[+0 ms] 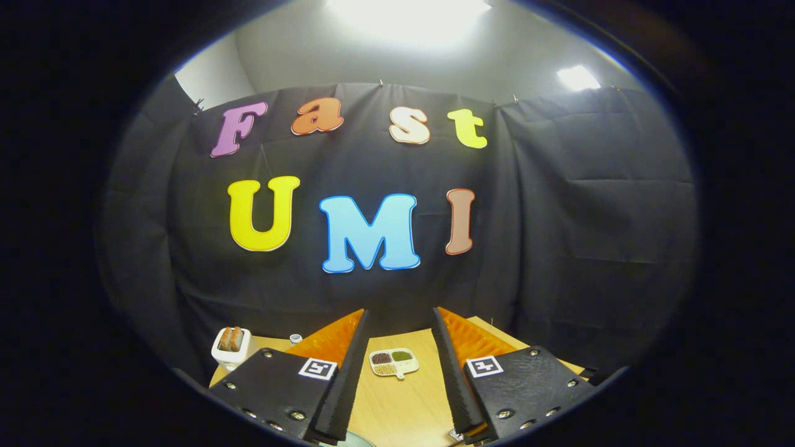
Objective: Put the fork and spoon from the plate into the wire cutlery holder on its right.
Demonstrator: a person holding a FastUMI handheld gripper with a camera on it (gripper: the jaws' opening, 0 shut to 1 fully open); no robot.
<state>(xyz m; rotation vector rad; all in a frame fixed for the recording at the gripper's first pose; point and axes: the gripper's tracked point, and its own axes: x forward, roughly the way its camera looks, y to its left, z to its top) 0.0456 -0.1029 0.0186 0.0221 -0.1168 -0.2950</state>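
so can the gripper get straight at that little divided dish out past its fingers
Probably yes. The gripper is open, nothing between its fingers, and the divided dish lies on bare wooden table in line with the gap. The toaster stands off to one side, clear of that path.

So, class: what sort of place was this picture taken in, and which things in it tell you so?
Probably a staged kitchen-style booth. A black cloth wall hangs behind a wooden table holding a toaster with bread and a divided dish, seen between the open gripper fingers.
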